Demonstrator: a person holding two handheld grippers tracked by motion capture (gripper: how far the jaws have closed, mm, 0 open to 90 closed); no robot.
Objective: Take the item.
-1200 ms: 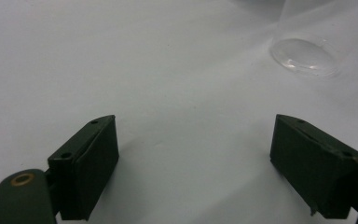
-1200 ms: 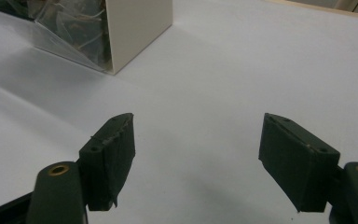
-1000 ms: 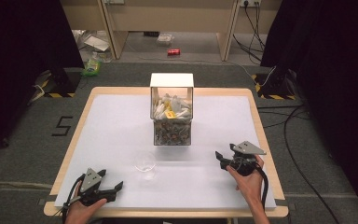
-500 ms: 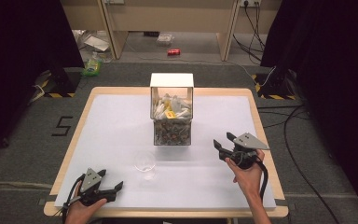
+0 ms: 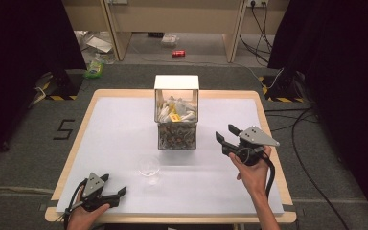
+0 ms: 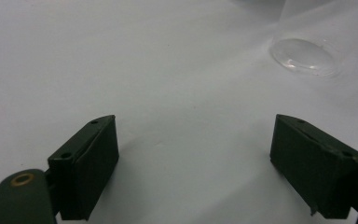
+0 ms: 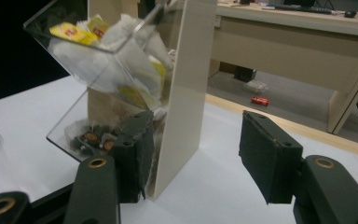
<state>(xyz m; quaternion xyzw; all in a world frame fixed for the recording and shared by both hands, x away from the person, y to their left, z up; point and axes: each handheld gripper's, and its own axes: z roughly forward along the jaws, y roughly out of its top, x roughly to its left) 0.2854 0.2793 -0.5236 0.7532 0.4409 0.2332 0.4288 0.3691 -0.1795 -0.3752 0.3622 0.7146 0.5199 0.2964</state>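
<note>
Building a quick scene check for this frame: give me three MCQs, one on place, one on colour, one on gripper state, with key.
1. Where does the clear cup stand?
A. On top of the dispenser box
B. On the table, in front of the box
C. On the floor by the can

2. What colour is the can on the floor?
A. Red
B. Blue
C. Silver

3. How is the right hand-held gripper?
A. Shut on the cup
B. Shut on a tea bag
C. Open, holding nothing

Key: 1 B, the cup sits on the white table nearer the person than the dispenser box. 2 A, it shows red. 3 C, its jaws stand apart with nothing between.
</note>
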